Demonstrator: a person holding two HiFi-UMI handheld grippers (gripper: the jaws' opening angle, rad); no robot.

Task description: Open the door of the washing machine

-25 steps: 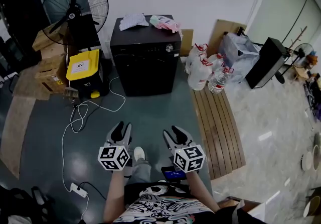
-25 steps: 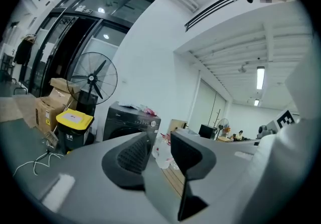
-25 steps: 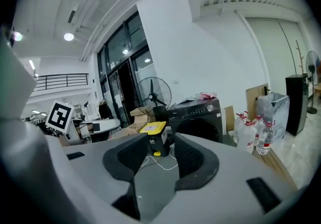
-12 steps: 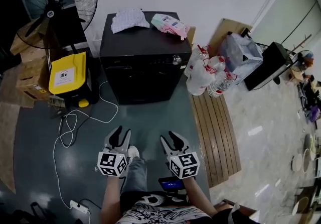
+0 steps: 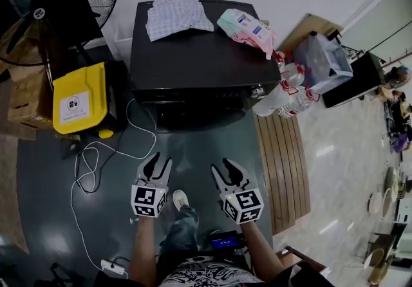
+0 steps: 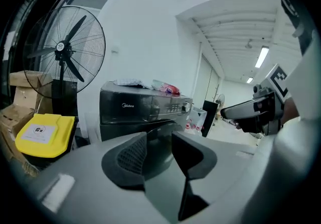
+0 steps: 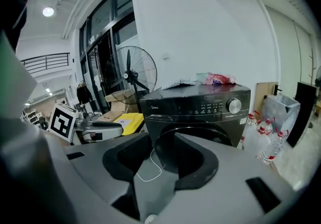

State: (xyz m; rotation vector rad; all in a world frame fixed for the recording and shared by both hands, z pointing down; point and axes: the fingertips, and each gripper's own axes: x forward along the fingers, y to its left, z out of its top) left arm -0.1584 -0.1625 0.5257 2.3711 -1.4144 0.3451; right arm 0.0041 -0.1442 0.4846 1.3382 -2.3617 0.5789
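Note:
The black front-loading washing machine point(image 5: 193, 60) stands against the white wall, its round door point(image 7: 200, 140) closed under the control panel and silver knob point(image 7: 234, 106). Both grippers hover over the grey floor, a short way in front of the machine and clear of it. My left gripper point(image 5: 154, 165) points at the machine point(image 6: 140, 110); its jaws are opening and nothing lies between them. My right gripper point(image 5: 230, 170) is beside it, open and empty, with the door showing between its fingers point(image 7: 193, 160).
A checked cloth point(image 5: 174, 15) and a pink pack point(image 5: 248, 28) lie on the machine's top. A standing fan point(image 5: 45, 2), cardboard boxes and a yellow-lidded box point(image 5: 77, 99) are to its left, with a white cable point(image 5: 103, 150) on the floor. Water bottles point(image 5: 286, 96) and wooden slats point(image 5: 280, 157) lie to the right.
The view and both grippers have come closer to the washing machine, which now looms larger. The grippers keep side by side, and neither has touched anything.

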